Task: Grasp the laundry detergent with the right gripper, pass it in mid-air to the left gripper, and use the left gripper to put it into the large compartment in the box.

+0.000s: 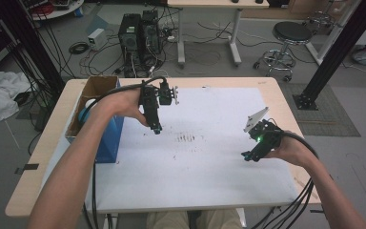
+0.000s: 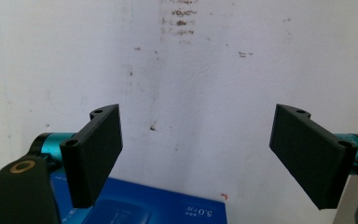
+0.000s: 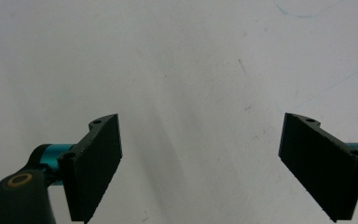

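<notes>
White sheet (image 1: 209,157) covers most of the wooden surface (image 1: 38,157), and it lies bare but for a patch of dark smudges (image 1: 188,138) near its middle. At its left edge stands a blue box (image 1: 108,138) with brown card flaps, open at the top, its long axis running away from us; inside we see a pale round thing (image 1: 91,103) and something blue (image 1: 83,114), too small to name. We take the box and its contents as the work in hand.

Our left tool (image 1: 156,125) hangs just to the right of the box, jaws pointing down at the sheet and spread wide with nothing between them; in the left gripper view the box's blue printed face (image 2: 168,210) sits low between the jaws, close beneath the left tool (image 2: 196,158). So the box lies just to the left of this tool and a little nearer us, and the left hand is far the nearer.

Our right tool (image 1: 249,155) rests well apart near the sheet's right edge, low over it; the right gripper view shows the right tool (image 3: 200,163) released too, bare sheet between its jaws
</notes>
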Motion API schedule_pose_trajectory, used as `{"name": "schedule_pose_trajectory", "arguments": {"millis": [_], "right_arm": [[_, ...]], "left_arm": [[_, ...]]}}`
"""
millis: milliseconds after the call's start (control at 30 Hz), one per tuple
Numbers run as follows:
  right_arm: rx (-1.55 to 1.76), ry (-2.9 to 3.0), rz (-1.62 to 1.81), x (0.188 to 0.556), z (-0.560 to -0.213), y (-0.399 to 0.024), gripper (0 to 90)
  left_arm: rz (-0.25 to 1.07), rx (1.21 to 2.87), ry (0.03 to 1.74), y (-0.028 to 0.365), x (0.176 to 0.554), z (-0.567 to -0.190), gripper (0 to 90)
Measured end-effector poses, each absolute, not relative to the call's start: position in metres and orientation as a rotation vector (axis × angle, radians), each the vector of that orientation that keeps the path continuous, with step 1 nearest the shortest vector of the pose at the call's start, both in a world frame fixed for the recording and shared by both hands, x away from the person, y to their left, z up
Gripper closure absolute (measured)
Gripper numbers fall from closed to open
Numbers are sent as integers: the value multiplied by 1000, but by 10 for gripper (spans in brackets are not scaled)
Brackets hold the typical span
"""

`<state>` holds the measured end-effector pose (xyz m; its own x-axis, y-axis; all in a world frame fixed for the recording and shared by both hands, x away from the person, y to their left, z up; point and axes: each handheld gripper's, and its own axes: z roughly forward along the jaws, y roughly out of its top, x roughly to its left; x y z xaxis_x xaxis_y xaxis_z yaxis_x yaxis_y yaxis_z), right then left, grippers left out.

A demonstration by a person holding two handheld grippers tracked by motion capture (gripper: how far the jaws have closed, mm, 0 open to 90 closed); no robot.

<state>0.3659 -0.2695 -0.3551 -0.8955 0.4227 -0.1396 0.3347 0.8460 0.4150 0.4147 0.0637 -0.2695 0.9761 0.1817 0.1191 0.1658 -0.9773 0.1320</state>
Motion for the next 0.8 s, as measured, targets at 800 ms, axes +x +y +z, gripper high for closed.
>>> {"name": "schedule_pose_trajectory", "arguments": {"millis": [800], "right_arm": [[583, 2777, 550, 371, -339, -266, 124]], "left_arm": [[137, 3022, 277, 53, 406, -316, 171]]}}
